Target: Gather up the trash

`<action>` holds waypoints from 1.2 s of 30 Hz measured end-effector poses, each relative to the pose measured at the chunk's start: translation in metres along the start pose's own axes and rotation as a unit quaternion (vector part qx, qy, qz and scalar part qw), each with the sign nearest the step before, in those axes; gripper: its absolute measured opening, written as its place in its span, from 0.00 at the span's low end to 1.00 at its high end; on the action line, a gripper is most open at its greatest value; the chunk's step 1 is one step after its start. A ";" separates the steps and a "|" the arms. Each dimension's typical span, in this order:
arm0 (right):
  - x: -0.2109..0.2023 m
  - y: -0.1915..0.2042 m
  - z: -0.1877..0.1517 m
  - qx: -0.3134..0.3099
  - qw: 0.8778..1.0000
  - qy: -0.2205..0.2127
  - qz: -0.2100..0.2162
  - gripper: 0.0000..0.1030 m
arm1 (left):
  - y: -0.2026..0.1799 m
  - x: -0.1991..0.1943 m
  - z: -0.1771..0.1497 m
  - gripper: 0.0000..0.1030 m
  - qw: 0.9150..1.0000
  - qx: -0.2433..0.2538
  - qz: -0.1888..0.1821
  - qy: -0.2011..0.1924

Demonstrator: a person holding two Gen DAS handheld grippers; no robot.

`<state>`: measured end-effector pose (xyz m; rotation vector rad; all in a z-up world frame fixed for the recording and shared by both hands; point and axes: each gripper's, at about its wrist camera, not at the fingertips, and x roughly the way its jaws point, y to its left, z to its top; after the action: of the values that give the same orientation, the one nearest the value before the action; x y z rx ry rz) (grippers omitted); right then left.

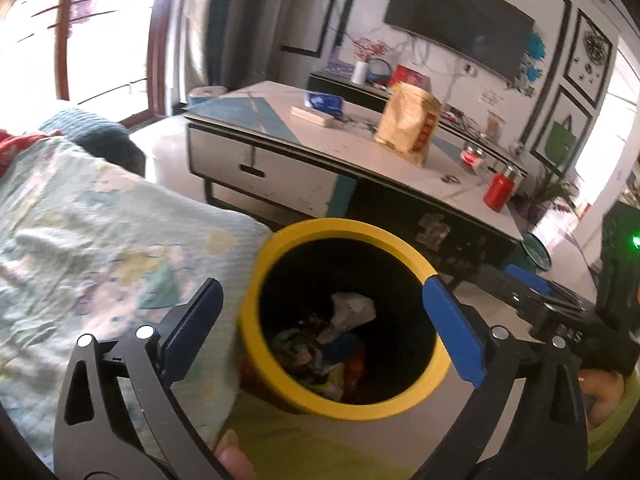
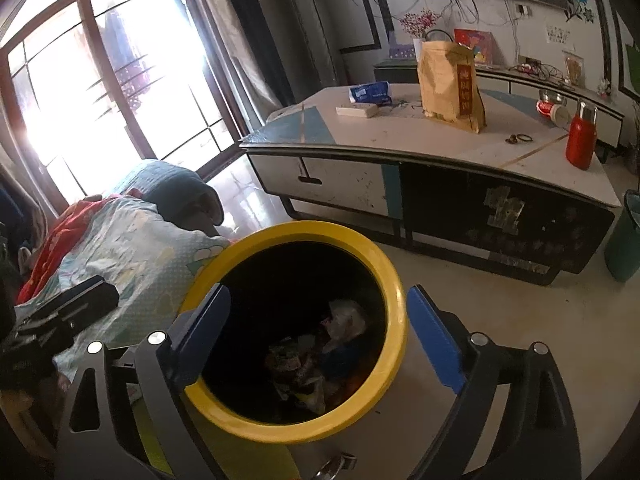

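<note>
A trash bin with a yellow rim (image 1: 344, 226) (image 2: 320, 230) and a dark inside fills the lower middle of both views. Crumpled white paper (image 1: 352, 312) (image 2: 346, 316) lies on top of several mixed wrappers at its bottom. My left gripper (image 1: 323, 282) hangs over the bin mouth, open, its blue pads (image 1: 452, 328) standing wide with nothing between them. My right gripper (image 2: 319, 289) is over the same opening, also open and holding nothing. Each gripper's black body shows at the edge of the other's view.
A patterned blanket (image 1: 100, 240) covers a sofa left of the bin. Beyond stands a low coffee table (image 2: 500, 184) with a gold bag (image 2: 448, 80), a red bottle (image 2: 582, 136) and a tissue pack (image 2: 370, 92). A green bin (image 2: 624, 240) stands by its right end.
</note>
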<state>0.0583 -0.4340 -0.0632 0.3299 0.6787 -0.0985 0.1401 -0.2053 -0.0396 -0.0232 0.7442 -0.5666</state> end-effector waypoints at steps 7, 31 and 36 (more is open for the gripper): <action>-0.021 0.047 -0.003 -0.039 0.998 -0.043 0.025 0.94 | 0.029 -0.038 -0.009 0.89 0.998 -0.020 0.042 -0.031; -0.069 0.146 -0.044 -0.153 0.961 -0.217 0.080 0.94 | 0.076 -0.157 -0.079 0.89 0.967 -0.042 0.211 -0.139; -0.071 0.150 -0.054 -0.166 0.954 -0.234 0.081 0.94 | 0.076 -0.164 -0.085 0.89 0.965 -0.049 0.209 -0.151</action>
<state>0.0000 -0.2763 -0.0173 0.0295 0.1878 0.0937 0.0245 -0.0448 -0.0151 -0.0413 0.4585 -0.1165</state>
